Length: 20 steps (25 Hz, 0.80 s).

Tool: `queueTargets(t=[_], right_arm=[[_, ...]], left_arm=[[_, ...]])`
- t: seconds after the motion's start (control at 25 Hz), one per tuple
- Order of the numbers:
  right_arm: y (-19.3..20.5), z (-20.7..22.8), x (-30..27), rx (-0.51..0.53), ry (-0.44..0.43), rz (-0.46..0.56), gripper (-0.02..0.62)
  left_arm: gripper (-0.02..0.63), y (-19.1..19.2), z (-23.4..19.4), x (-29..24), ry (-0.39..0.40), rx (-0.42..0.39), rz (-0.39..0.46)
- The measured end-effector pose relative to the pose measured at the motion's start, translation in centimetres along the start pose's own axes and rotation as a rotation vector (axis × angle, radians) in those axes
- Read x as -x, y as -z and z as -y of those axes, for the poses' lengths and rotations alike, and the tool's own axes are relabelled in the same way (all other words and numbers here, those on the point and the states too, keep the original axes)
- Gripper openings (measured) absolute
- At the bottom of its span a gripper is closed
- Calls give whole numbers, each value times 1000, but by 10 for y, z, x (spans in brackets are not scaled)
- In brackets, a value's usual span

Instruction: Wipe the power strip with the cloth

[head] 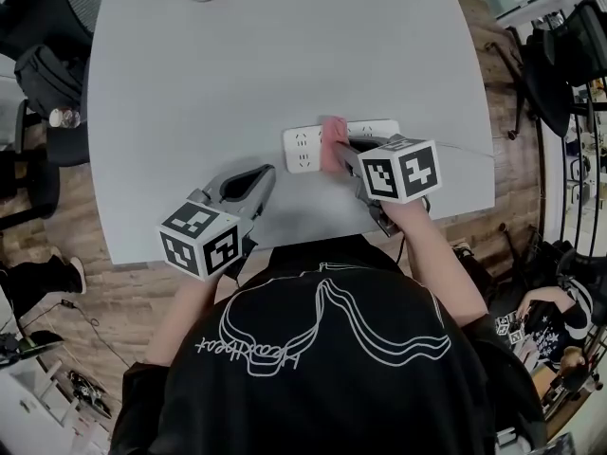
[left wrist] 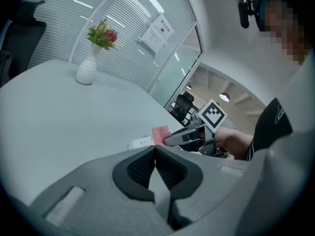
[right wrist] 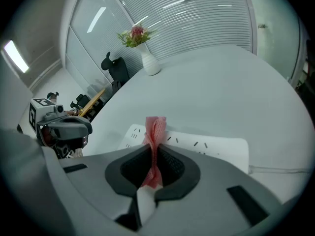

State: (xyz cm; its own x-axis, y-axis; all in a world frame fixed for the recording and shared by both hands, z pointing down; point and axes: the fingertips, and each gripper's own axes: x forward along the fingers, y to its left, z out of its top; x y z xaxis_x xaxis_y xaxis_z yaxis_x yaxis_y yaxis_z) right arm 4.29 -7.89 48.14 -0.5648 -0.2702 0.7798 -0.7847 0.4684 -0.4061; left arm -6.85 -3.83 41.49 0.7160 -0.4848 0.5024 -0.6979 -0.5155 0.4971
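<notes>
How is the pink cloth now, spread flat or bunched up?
Bunched up: the right gripper pinches the cloth into a narrow fold, its tip over the power strip.

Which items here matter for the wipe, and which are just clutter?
In use: cloth, pinched in the shut right gripper; power strip beneath the cloth.
Idle: left gripper, shut and empty; vase with flowers; black chair.

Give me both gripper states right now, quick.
Left gripper: jaws closed, nothing between them.
Right gripper: jaws closed on the pink cloth, at the power strip.
</notes>
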Motion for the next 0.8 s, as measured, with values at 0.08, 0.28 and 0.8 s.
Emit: queueTargets(t=[0.08, 0.28, 0.8], right_arm=[[2, 8, 5, -10, 14, 4, 37], [7, 26, 16, -39, 42, 19, 37], [20, 68, 45, -121, 98, 60, 38]], left_arm=[[12, 0, 2, -3, 8, -5, -7], [12, 0, 7, -12, 25, -17, -21], [12, -3, 20, -30, 58, -41, -47]])
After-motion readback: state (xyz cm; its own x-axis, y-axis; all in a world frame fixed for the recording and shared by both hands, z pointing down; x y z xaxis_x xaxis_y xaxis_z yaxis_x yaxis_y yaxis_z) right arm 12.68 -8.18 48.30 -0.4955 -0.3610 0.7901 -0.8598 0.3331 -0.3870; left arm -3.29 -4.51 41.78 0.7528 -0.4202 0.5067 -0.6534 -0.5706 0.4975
